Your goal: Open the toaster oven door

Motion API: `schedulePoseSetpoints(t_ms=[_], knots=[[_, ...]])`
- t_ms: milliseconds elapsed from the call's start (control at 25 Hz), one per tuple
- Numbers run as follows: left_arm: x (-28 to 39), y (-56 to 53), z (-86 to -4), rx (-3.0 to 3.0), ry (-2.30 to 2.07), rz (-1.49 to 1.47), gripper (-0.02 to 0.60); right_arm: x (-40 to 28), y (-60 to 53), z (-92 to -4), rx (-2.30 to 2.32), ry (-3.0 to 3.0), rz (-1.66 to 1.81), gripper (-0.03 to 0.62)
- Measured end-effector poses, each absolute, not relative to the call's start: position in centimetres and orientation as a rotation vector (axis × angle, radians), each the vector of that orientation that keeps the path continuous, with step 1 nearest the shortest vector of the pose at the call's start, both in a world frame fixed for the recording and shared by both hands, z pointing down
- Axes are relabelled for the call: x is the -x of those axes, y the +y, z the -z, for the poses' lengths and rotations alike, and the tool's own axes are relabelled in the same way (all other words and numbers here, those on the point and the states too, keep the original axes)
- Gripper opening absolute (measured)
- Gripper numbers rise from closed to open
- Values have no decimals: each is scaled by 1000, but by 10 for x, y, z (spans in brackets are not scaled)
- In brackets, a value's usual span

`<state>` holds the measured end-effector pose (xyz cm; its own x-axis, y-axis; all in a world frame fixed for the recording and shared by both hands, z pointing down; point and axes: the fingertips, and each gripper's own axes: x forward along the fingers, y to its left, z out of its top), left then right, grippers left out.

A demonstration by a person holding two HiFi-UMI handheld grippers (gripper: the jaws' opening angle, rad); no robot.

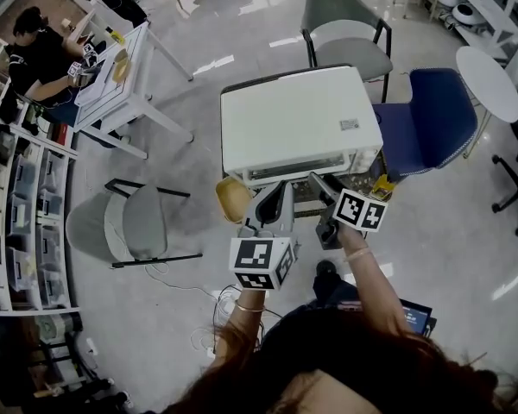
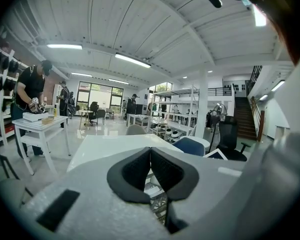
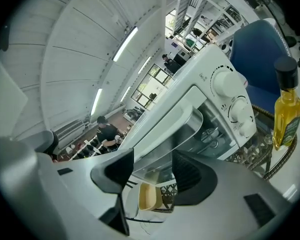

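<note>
The white toaster oven (image 1: pixel 293 119) stands on a wire-mesh table, its front toward me. In the right gripper view its knobs (image 3: pixel 230 84) sit at the right, and the glass door (image 3: pixel 177 134) looks tipped a little way out from the body. My right gripper (image 3: pixel 152 159) is open at the door's front. The door's edge lies between its pads (image 3: pixel 190 171) and neither pad presses on it. In the head view that right gripper (image 1: pixel 319 184) points at the oven's front. My left gripper (image 1: pixel 276 195) hovers just left of it, shut on nothing, its pads (image 2: pixel 162 166) meeting.
A yellow dish (image 1: pixel 233 198) lies by the oven's front left corner. An oil bottle (image 3: pixel 285 114) stands to its right. A grey chair (image 1: pixel 345 33), a blue chair (image 1: pixel 427 119) and a round white table (image 1: pixel 488 80) stand behind. A person (image 1: pixel 39 54) works at a far-left table.
</note>
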<state>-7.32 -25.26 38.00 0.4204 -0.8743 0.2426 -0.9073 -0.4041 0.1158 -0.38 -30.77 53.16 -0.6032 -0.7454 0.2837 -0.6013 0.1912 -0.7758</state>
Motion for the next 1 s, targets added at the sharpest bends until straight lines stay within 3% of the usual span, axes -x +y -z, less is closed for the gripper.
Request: schedulePoseSetpoints(t_ms=[1000], knots=[[71, -251, -383, -2429, -1570, -196, 15, 4, -325, -539, 1288, 2201, 1433, 204]])
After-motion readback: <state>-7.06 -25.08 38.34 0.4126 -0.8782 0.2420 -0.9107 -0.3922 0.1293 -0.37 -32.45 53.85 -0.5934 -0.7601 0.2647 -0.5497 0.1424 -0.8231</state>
